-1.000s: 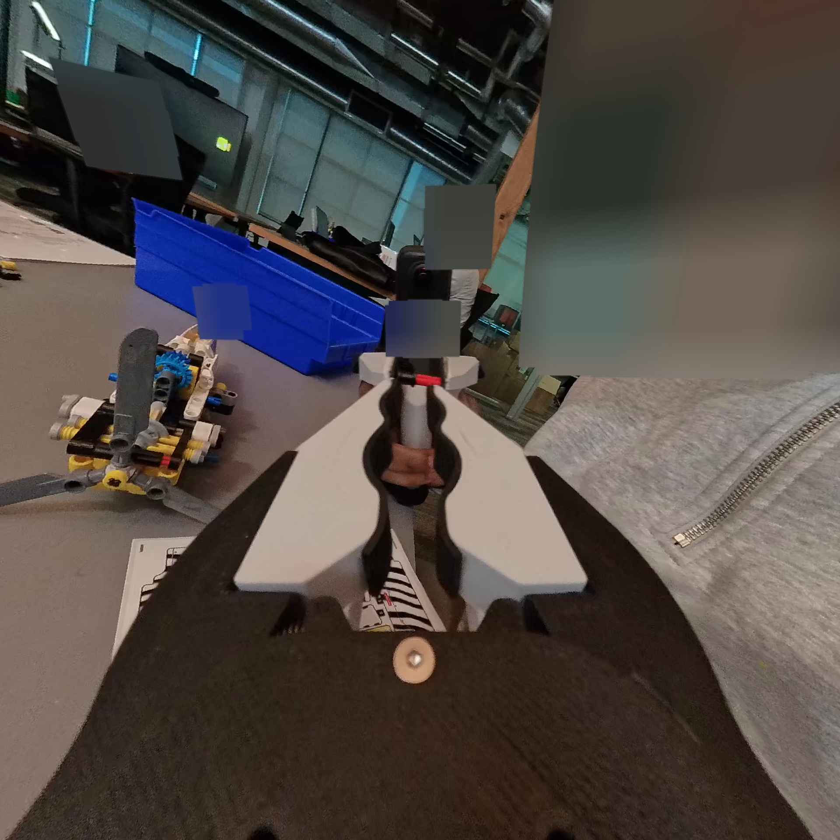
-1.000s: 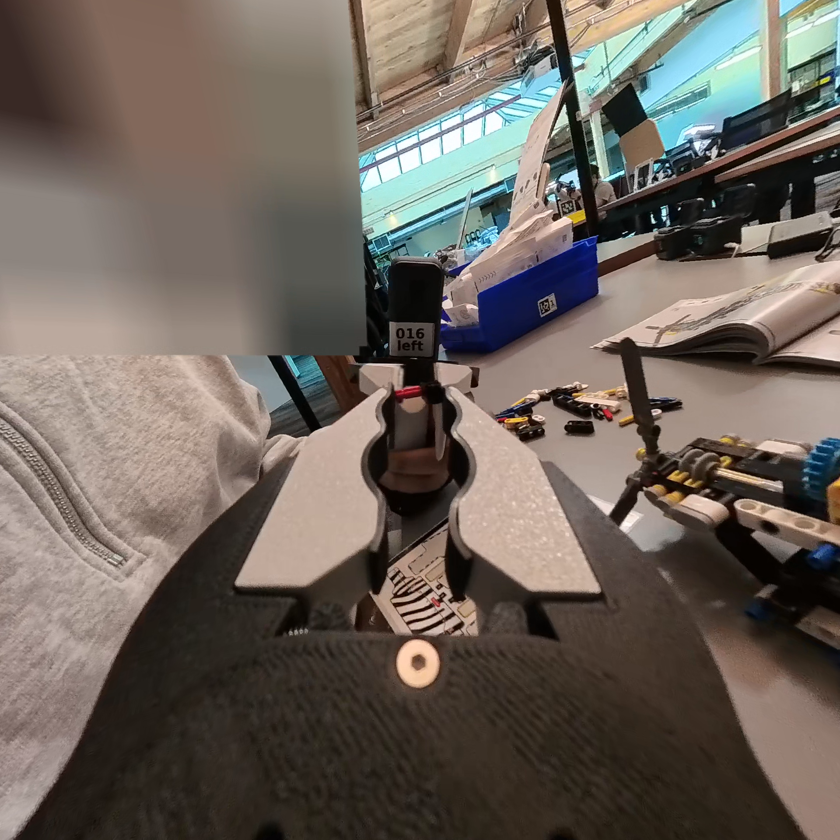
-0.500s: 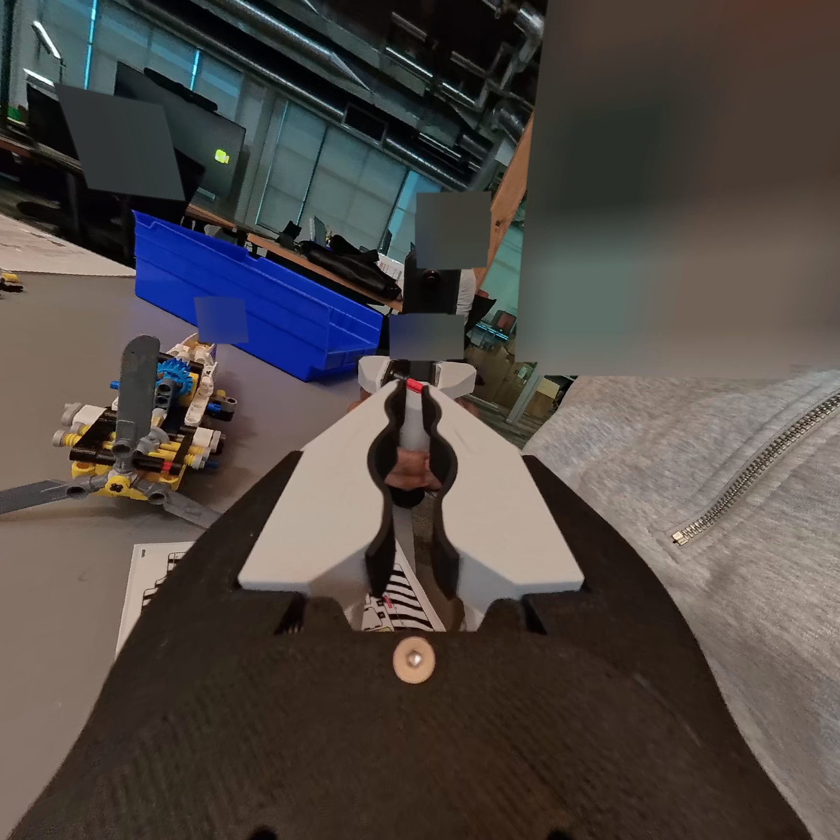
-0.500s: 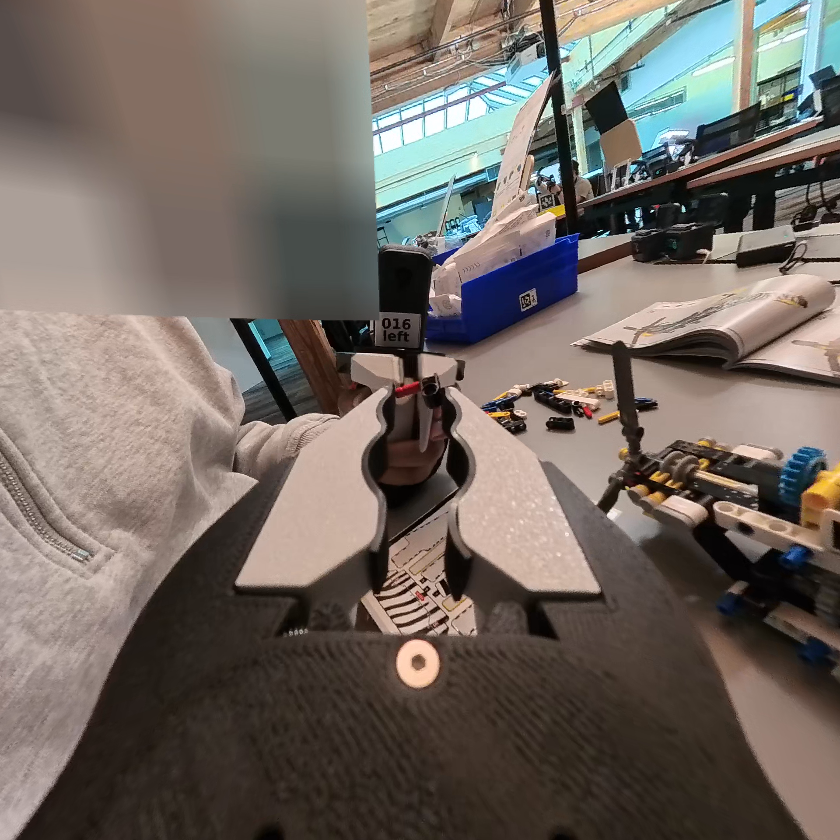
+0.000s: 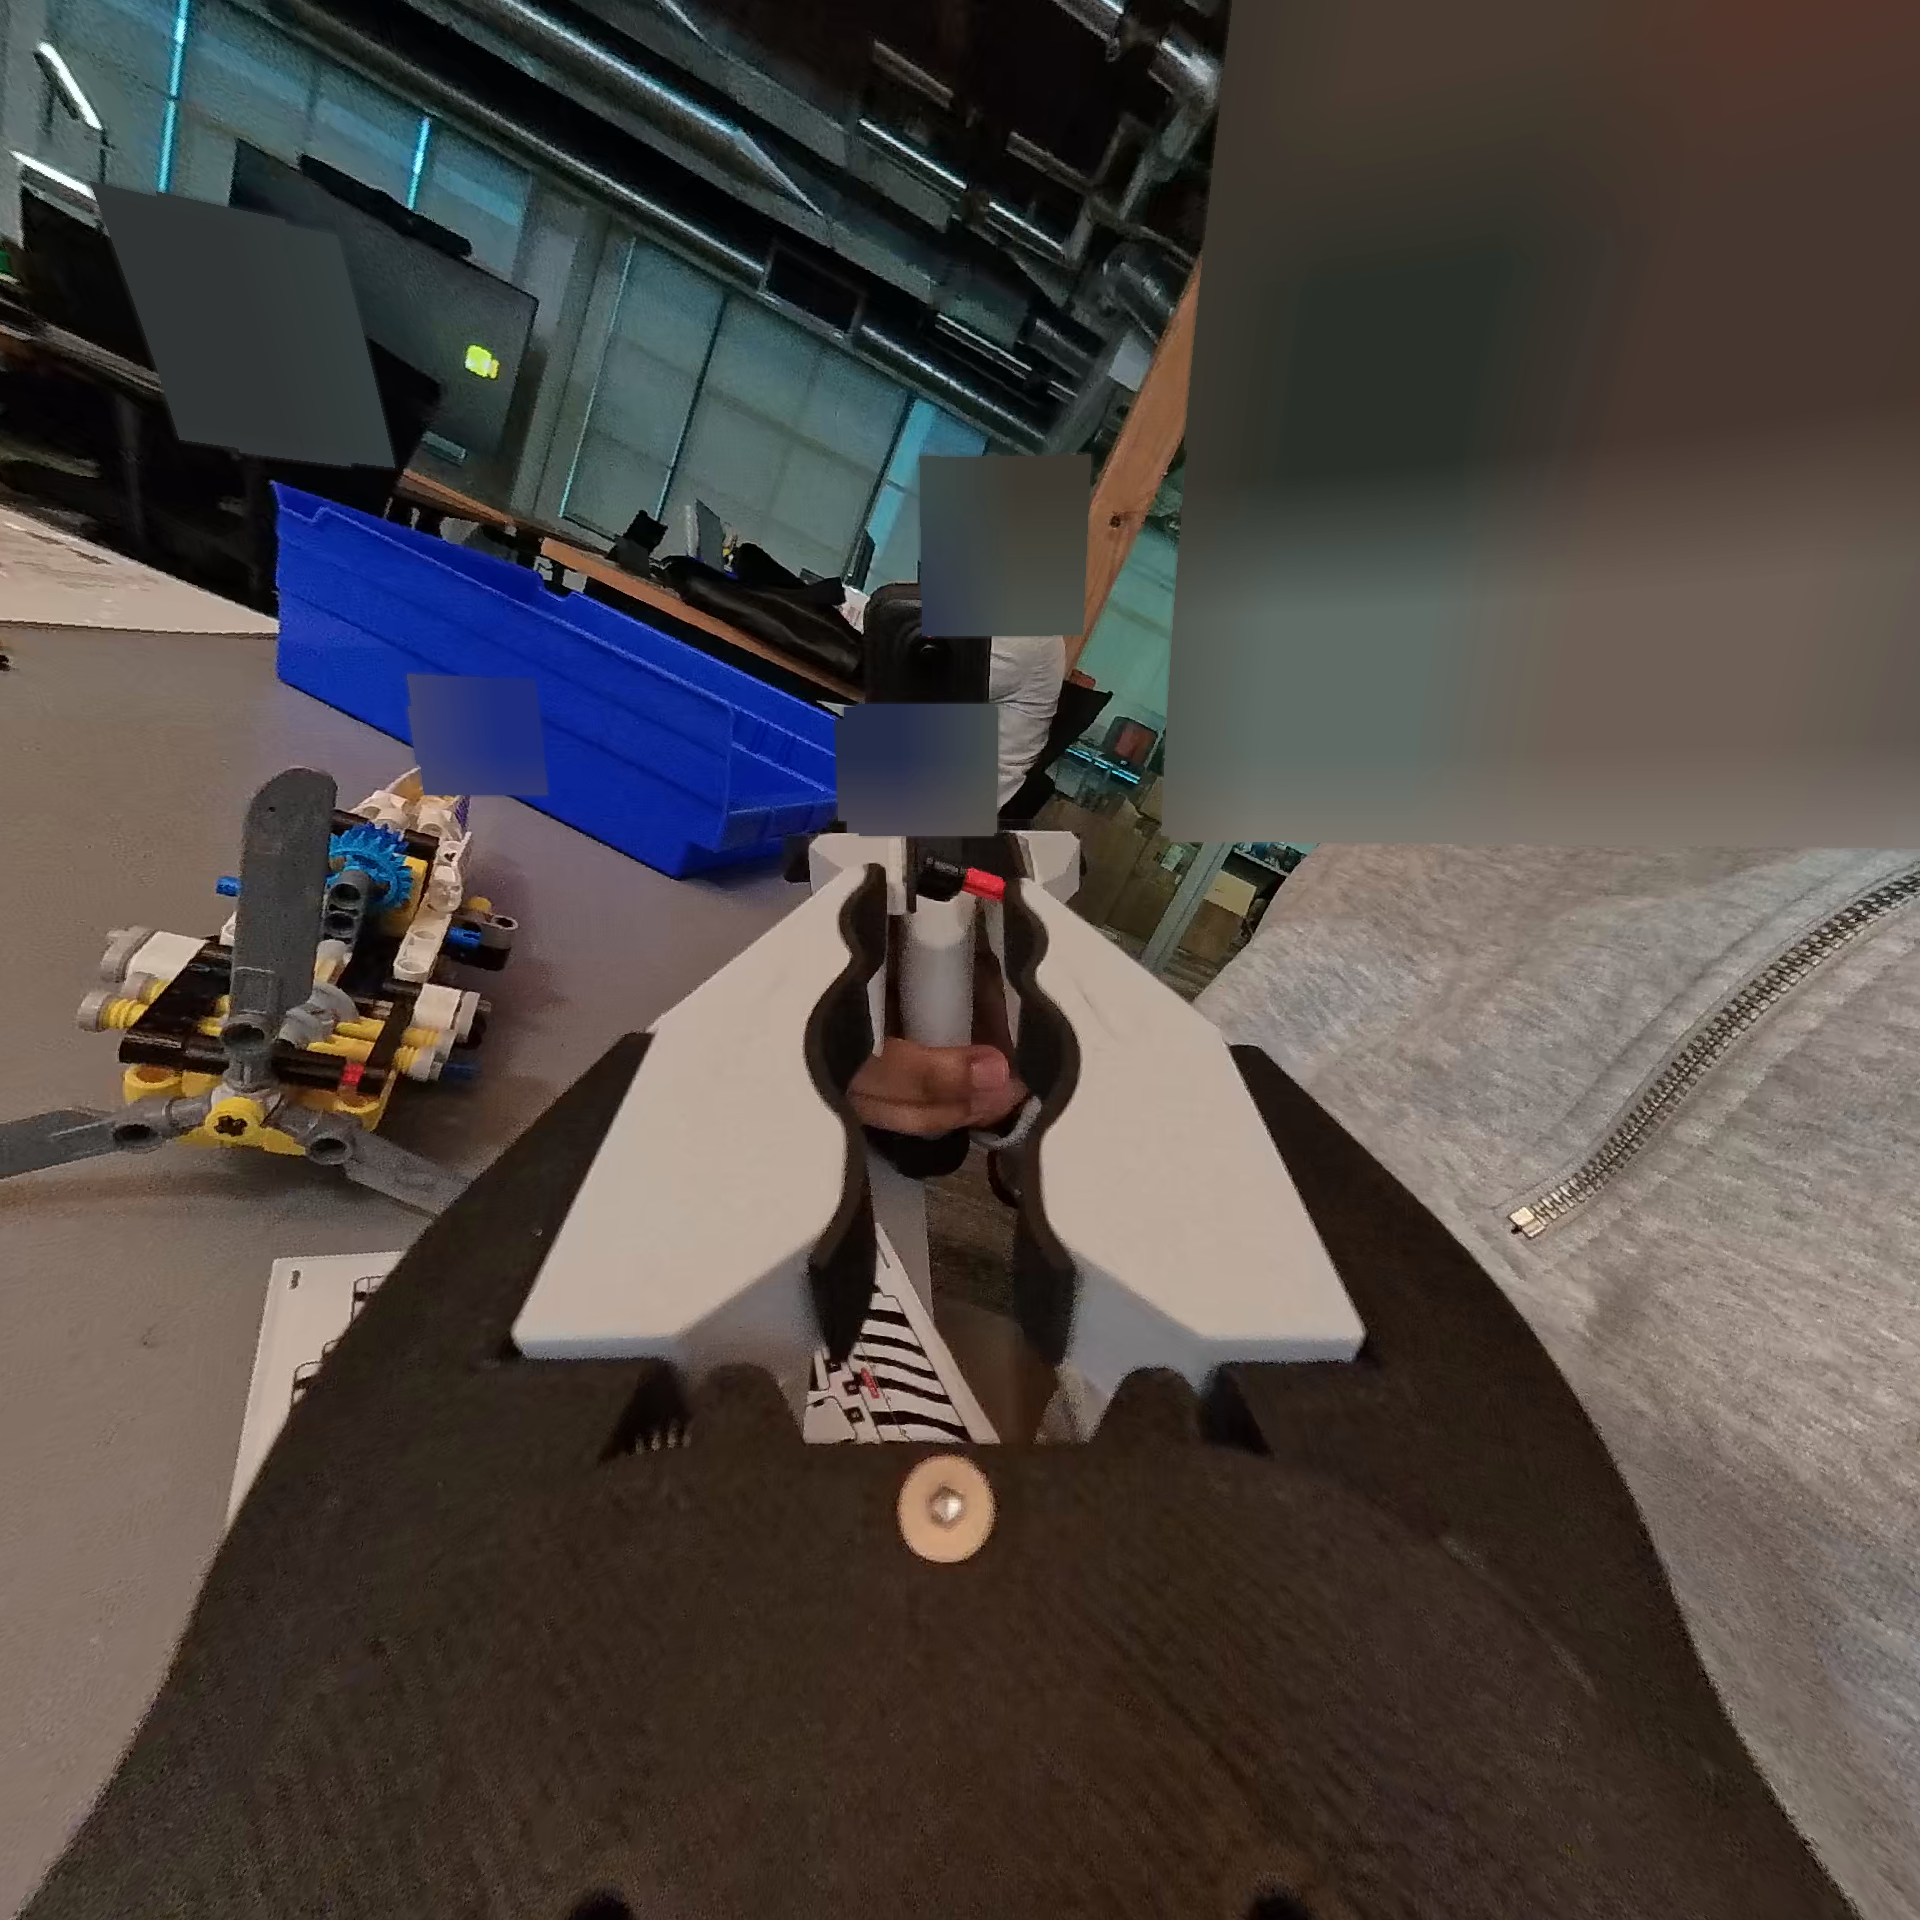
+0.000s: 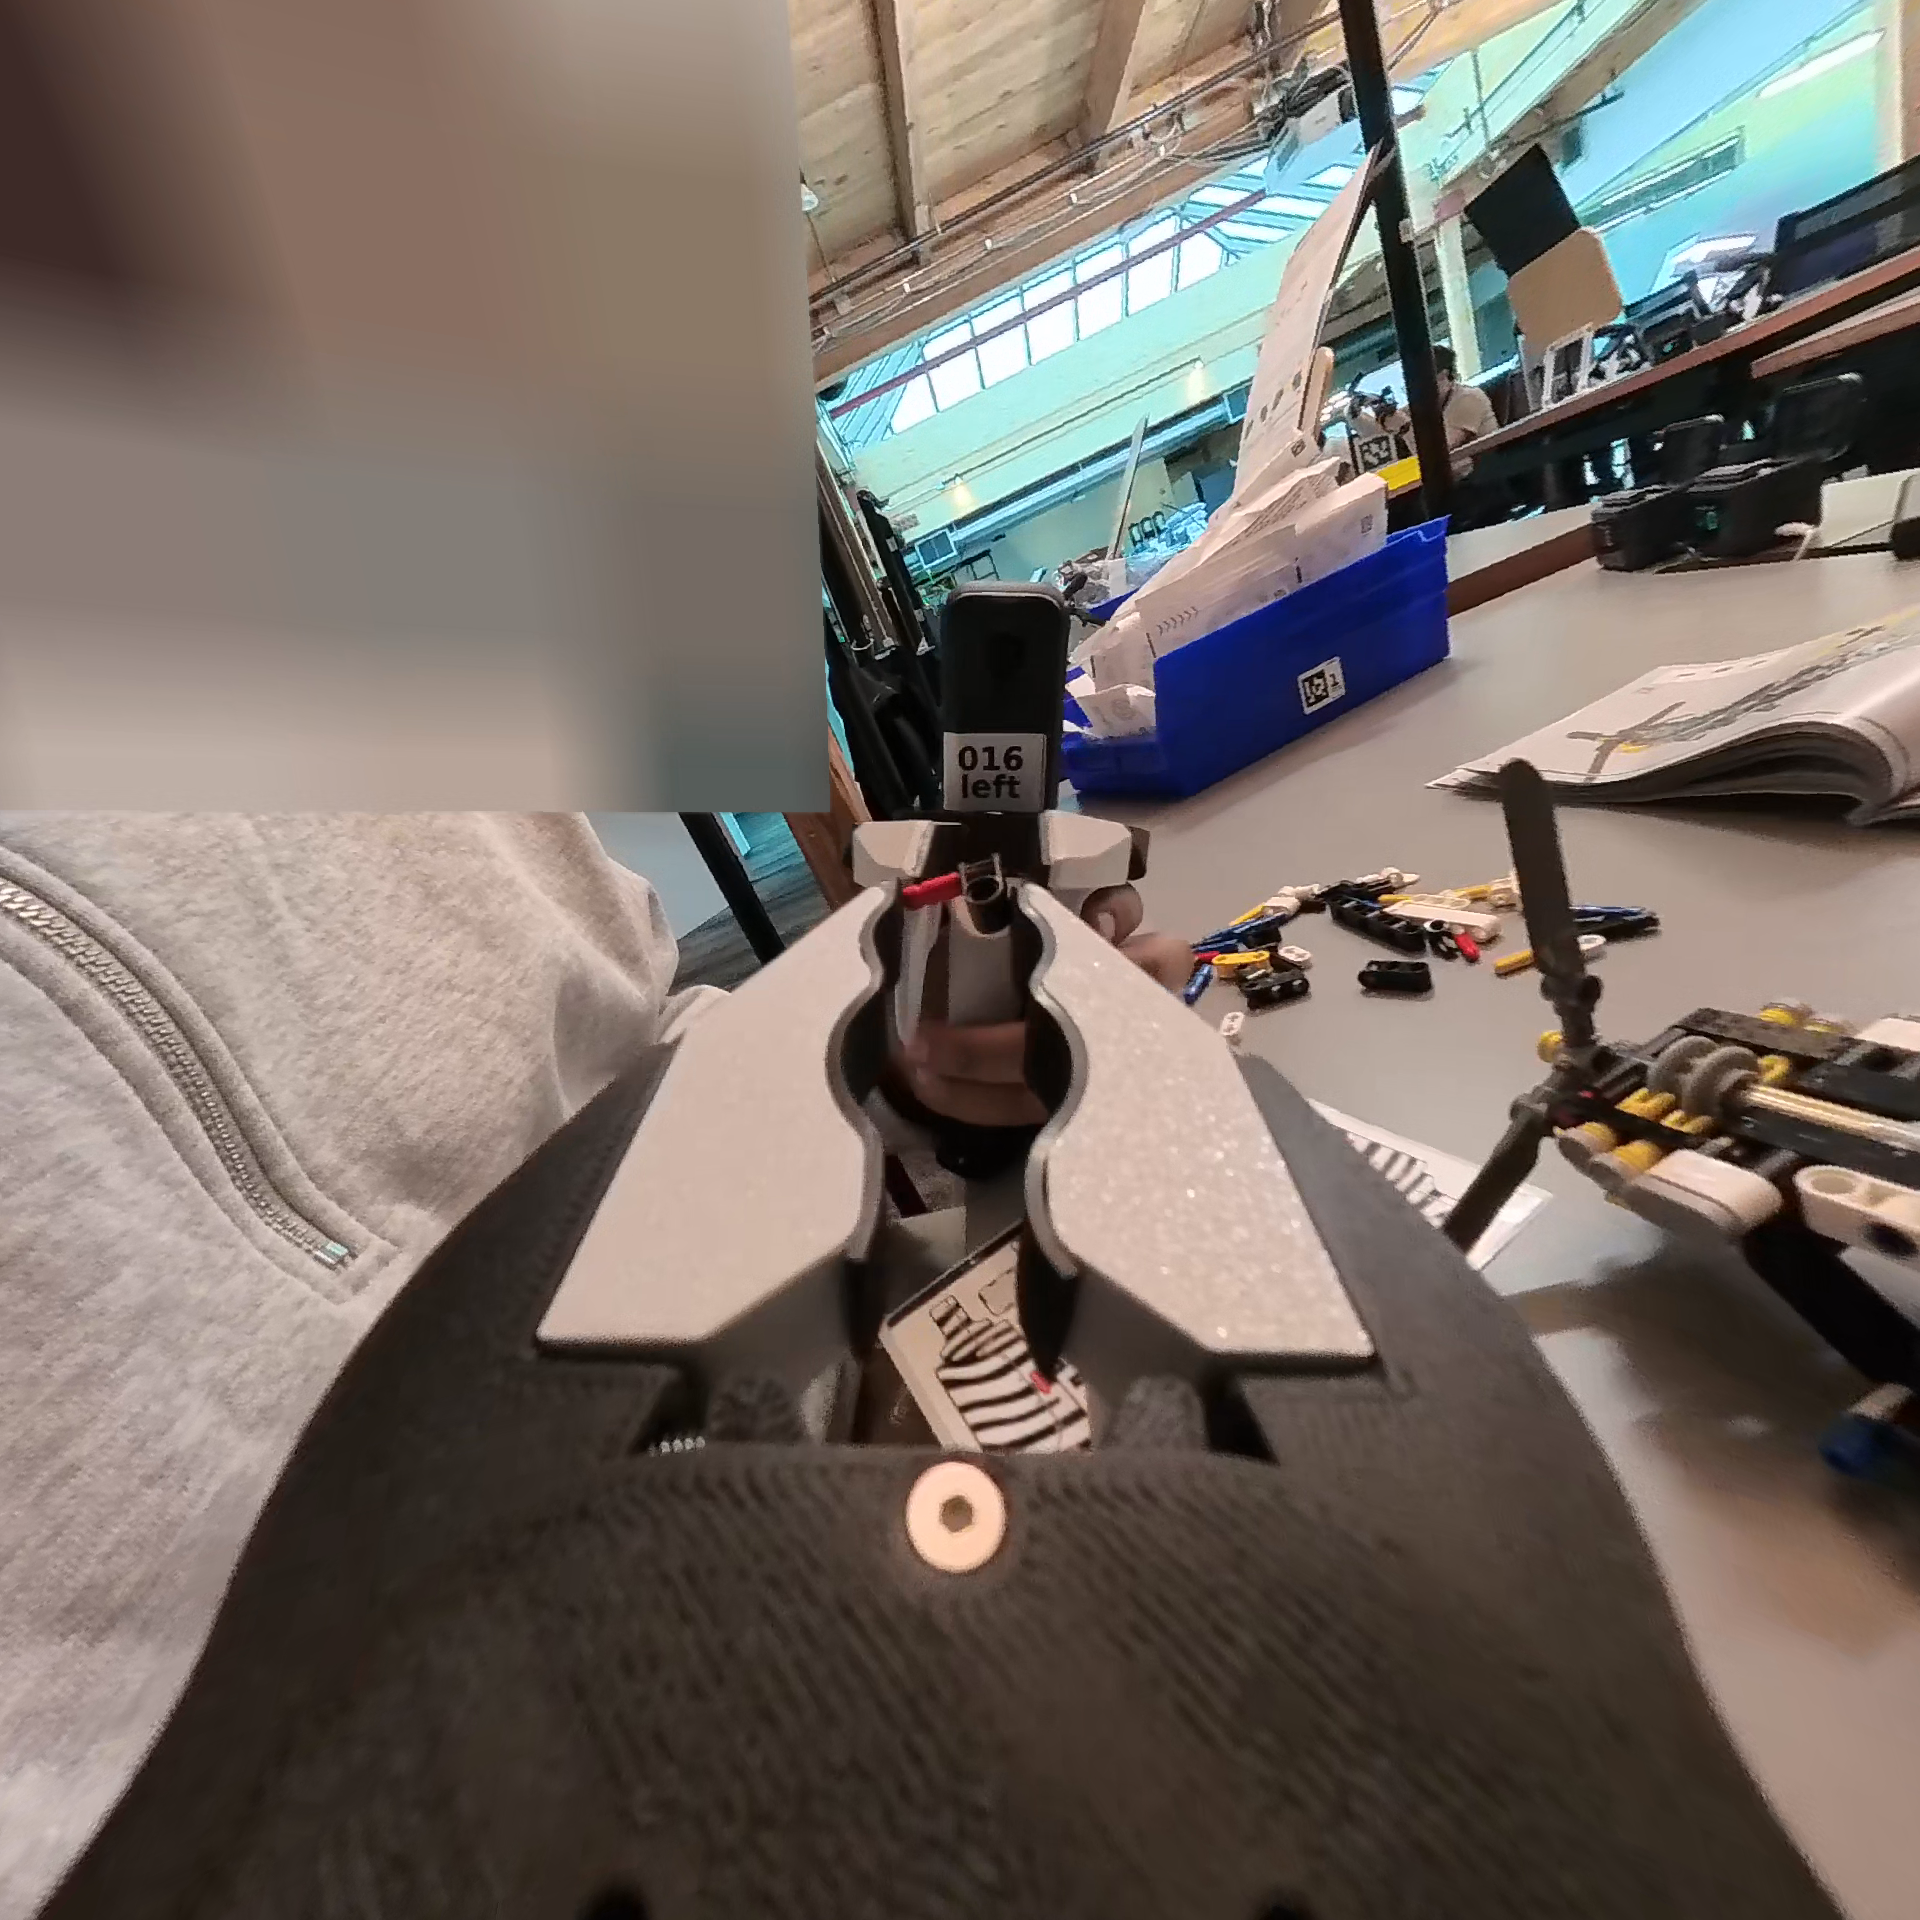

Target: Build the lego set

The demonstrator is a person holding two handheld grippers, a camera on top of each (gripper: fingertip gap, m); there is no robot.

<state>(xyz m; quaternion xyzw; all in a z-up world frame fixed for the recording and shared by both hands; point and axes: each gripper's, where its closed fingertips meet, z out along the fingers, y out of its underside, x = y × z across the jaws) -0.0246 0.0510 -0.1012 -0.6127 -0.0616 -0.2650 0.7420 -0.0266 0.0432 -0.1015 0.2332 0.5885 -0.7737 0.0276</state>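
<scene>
My two grippers face each other tip to tip above the table edge. My left gripper (image 5: 940, 896) is shut on a small red pin (image 5: 981, 885). My right gripper (image 6: 961, 899) is shut on a small black connector (image 6: 985, 896). The red pin (image 6: 930, 890) meets the connector sideways. The part-built lego model (image 5: 270, 1039), yellow, black and white with a grey propeller and blue gear, lies on the table left of the left gripper. In the right wrist view the model (image 6: 1714, 1101) is on the right.
Loose lego parts (image 6: 1382, 925) lie on the grey table (image 6: 1558, 852). There is an open instruction booklet (image 6: 1714, 727), a blue bin (image 5: 540, 665) of papers, and a printed sheet (image 5: 301, 1340) under the grippers. A person in a grey hoodie (image 5: 1662, 1247) stands close. My two grippers' fingertips are within a few centimetres of each other.
Both grippers have stayed tip to tip. The red pin now shows sideways in the left view, where half a second ago it showed end on. The model has not moved on the table.
</scene>
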